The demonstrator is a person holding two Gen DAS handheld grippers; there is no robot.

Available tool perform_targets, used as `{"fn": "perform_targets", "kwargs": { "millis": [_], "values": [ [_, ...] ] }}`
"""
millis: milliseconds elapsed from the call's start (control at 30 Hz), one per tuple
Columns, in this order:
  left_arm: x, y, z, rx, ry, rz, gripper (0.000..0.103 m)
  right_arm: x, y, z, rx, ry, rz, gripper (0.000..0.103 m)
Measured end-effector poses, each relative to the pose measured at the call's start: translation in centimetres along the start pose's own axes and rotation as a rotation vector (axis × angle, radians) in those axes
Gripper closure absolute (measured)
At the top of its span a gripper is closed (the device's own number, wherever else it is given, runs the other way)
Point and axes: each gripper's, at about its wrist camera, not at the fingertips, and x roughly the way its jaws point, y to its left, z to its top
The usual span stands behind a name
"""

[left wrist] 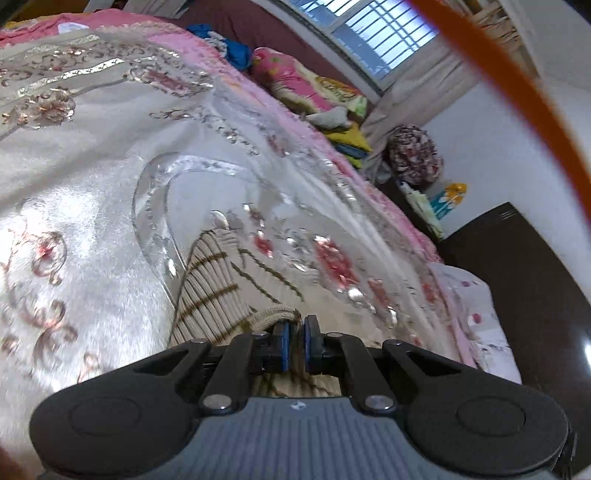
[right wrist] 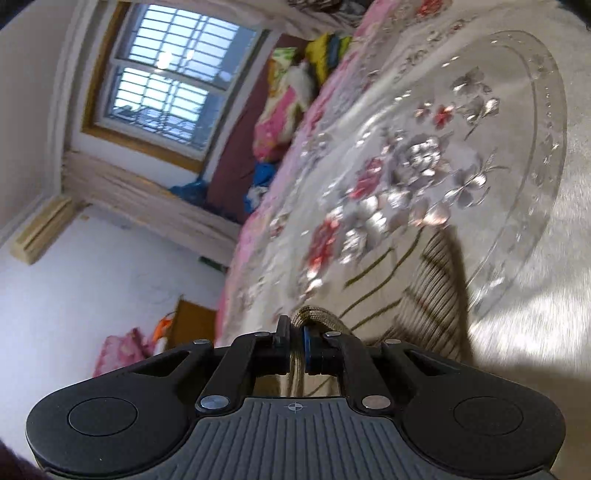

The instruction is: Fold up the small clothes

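Left gripper: the left gripper [left wrist: 295, 326] is pinching the ribbed edge of the striped beige garment [left wrist: 218, 284], with its blue-lined pads [left wrist: 283, 332] pressed nearly together on the cloth.
Garment, left wrist view: it is hanging from the jaws and spreading out over the bedspread [left wrist: 92, 177], its brown stripes running across pale ribbed knit.
Bedspread: shiny, pale, embroidered with pink and silver flowers, it is covering the bed under the garment; the picture is blurring here.
Far side of bed: a pile of bright bedding [left wrist: 306, 88] is lying by the barred window [left wrist: 380, 33].
Orange strap: an orange cord [left wrist: 517, 85] is crossing the upper right corner of the left wrist view.
Right gripper: the right gripper [right wrist: 294, 334] is clamping a bunched, ribbed hem of the same garment [right wrist: 436, 280], jaws pressed close on the fabric.
Garment, right wrist view: it is trailing from the jaws to the right, over the flowered bedspread [right wrist: 517, 258].
Room behind: a window [right wrist: 173, 66] and curtain [right wrist: 147, 195] are showing at upper left, tilted.
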Motion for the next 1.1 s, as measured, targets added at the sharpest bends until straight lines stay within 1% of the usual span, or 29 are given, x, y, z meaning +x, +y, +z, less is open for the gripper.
{"fn": "perform_targets", "kwargs": {
  "millis": [100, 200, 300, 467, 533, 567, 600, 633, 733, 767, 800, 833, 900, 967, 1067, 1100],
  "values": [
    [0.7, 0.1, 0.7, 0.0, -0.021, 0.005, 0.09, 1.5, -1.1, 0.7, 0.026, -0.006, -0.032, 0.095],
    [1.2, 0.0, 1.5, 0.004, -0.041, 0.006, 0.09, 2.4, -1.8, 0.9, 0.015, -0.009, -0.062, 0.095],
    [1.6, -0.6, 1.8, 0.042, -0.047, 0.043, 0.09, 2.9, -2.1, 1.1, 0.014, -0.019, -0.085, 0.096],
    [0.8, -1.0, 1.6, 0.082, -0.05, 0.063, 0.09, 3.2, -2.1, 1.5, 0.007, -0.014, -0.1, 0.095],
    [0.1, -0.8, 1.6, 0.092, -0.048, 0.075, 0.085, 3.6, -2.0, 1.5, -0.006, 0.031, -0.089, 0.091],
    [-0.3, -0.7, 1.6, 0.101, -0.049, 0.086, 0.083, 3.5, -1.9, 1.5, -0.003, 0.035, -0.09, 0.09],
    [-0.6, -0.7, 1.6, 0.115, -0.051, 0.098, 0.079, 3.4, -1.7, 1.4, -0.009, 0.036, -0.089, 0.089],
    [-0.8, -0.8, 1.6, 0.133, -0.049, 0.11, 0.074, 3.2, -1.5, 1.4, -0.022, 0.038, -0.086, 0.084],
    [-1.0, -1.3, 1.3, 0.203, -0.035, 0.134, 0.067, 2.2, -0.5, 1.2, -0.087, 0.023, -0.084, 0.069],
    [-0.9, -1.7, 1.1, 0.237, -0.026, 0.14, 0.066, 1.8, 0.1, 1.2, -0.128, 0.015, -0.088, 0.068],
    [-0.7, -2.1, 0.9, 0.262, -0.02, 0.147, 0.063, 1.4, 0.7, 1.2, -0.178, 0.007, -0.098, 0.067],
    [-0.4, -2.5, 0.7, 0.292, -0.013, 0.157, 0.056, 1.1, 1.2, 1.1, -0.224, 0.001, -0.111, 0.066],
    [0.4, -3.2, 0.2, 0.348, 0.008, 0.189, 0.049, 0.9, 2.4, 1.0, -0.342, -0.011, -0.163, 0.062],
    [1.5, -3.4, -0.3, 0.388, 0.035, 0.241, 0.049, 1.3, 2.7, 0.9, -0.415, -0.005, -0.216, 0.061],
    [2.4, -3.8, -0.9, 0.448, 0.057, 0.311, 0.05, 2.6, 2.5, 0.7, -0.477, 0.036, -0.28, 0.061],
    [2.5, -3.9, -1.0, 0.464, 0.061, 0.324, 0.053, 3.1, 2.5, 0.6, -0.498, 0.051, -0.298, 0.061]
  ]
}}
